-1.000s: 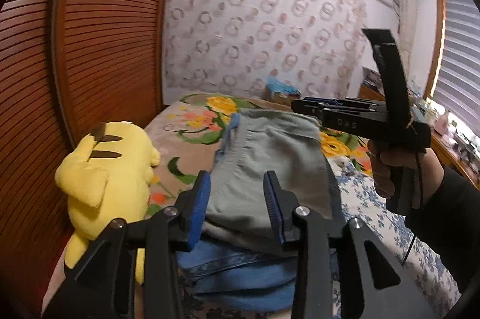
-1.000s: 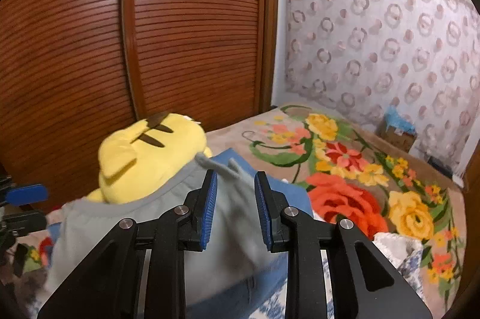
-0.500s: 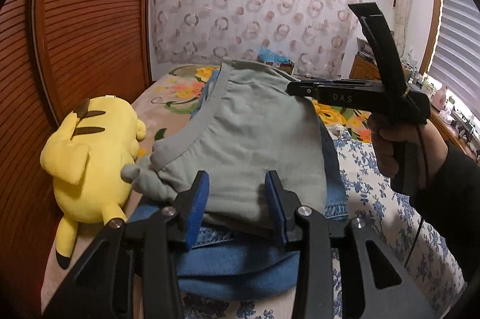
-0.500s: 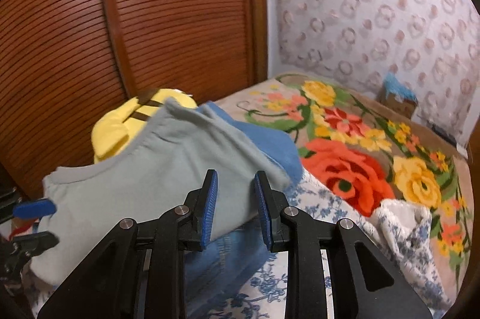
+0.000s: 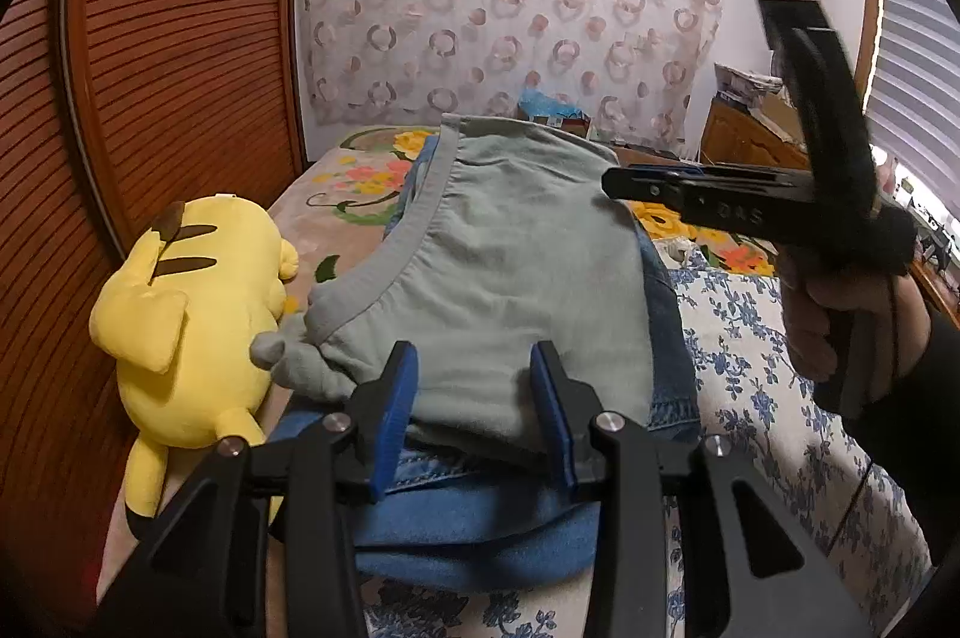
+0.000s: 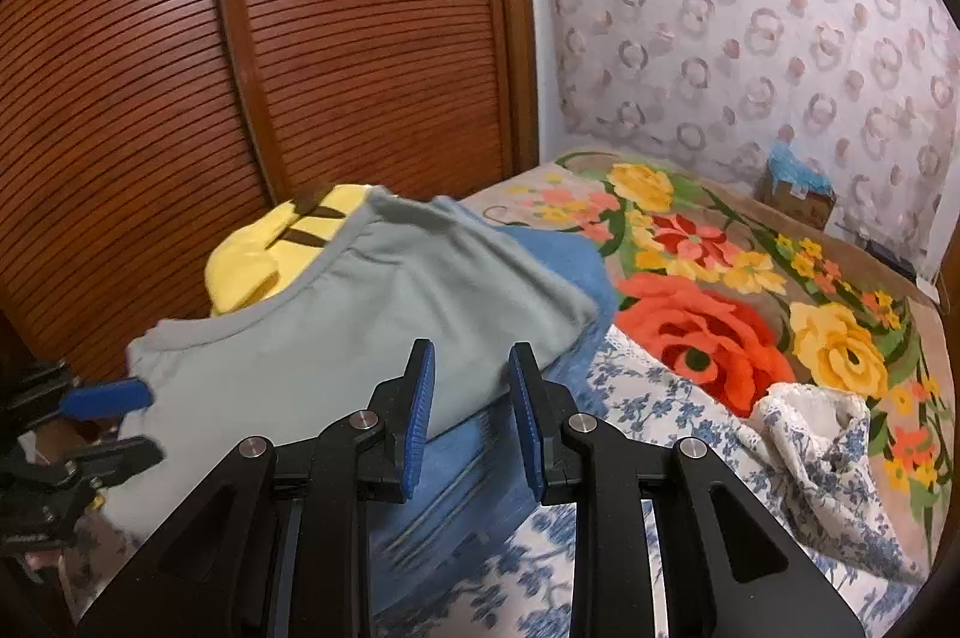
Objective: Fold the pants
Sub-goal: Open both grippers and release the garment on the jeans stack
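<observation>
- Left wrist view: my left gripper (image 5: 474, 401) had its blue pads spread apart, nothing pinched; it sat at the near edge of the grey-green pants (image 5: 510, 278).
- The pants lay folded on top of a blue denim garment (image 5: 480, 524), waistband toward the left side, a drawstring end bunched at the near-left corner.
- Denim stuck out beneath the pants on the near and right edges.
- Both garments rested on the bed (image 5: 774, 398), over a blue-flowered sheet.
- Yellow plush toy (image 5: 192, 314) lay just left of the stack, beside the slatted wooden wardrobe door (image 5: 180, 68).
- My right gripper (image 5: 618, 182) showed side-on, tips over the far-right part of the pants; from this angle I couldn't tell the gap.
- Right hand (image 5: 840, 314) wrapped the handle.
- Right wrist view: right gripper (image 6: 471, 419) had its pads parted with only open air between them, positioned over the pants' (image 6: 336, 338) near edge.
- Denim garment (image 6: 480, 464) was visible under the pants, blurred.
- Left gripper (image 6: 120, 422) appeared at the far left, fingers spread, beside the pants' corner.
- Plush toy (image 6: 276, 242) peeked out behind the pants.
- Floral blanket (image 6: 720, 290) covered the far part of the bed (image 6: 660, 398).
- A crumpled white-and-blue cloth (image 6: 822, 434) sat on the right.
</observation>
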A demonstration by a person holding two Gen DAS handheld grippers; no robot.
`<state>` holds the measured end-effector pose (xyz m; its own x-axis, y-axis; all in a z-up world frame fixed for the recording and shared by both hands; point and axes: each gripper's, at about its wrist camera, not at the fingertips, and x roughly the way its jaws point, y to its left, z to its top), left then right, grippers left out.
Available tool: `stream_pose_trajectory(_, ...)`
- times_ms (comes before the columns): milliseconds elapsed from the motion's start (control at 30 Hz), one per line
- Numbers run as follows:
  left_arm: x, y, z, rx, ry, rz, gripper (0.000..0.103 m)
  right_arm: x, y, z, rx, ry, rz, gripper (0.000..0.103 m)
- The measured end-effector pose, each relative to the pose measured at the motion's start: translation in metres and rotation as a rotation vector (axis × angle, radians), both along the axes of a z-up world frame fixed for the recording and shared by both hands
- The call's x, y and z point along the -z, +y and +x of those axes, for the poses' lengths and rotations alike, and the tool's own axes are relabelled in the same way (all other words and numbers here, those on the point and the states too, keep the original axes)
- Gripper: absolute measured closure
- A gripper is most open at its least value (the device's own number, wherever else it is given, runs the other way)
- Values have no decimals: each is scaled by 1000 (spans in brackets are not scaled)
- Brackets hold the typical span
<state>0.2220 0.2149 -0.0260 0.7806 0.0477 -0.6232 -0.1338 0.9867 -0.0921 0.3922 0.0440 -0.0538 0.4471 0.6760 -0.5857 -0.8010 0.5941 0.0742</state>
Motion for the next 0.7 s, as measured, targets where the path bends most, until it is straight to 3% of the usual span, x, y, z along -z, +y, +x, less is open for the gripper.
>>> stream_pose_trajectory(700, -22, -12, -39, -36, -44, 43, 63, -14, -46, -77, 51, -31, 47, 76)
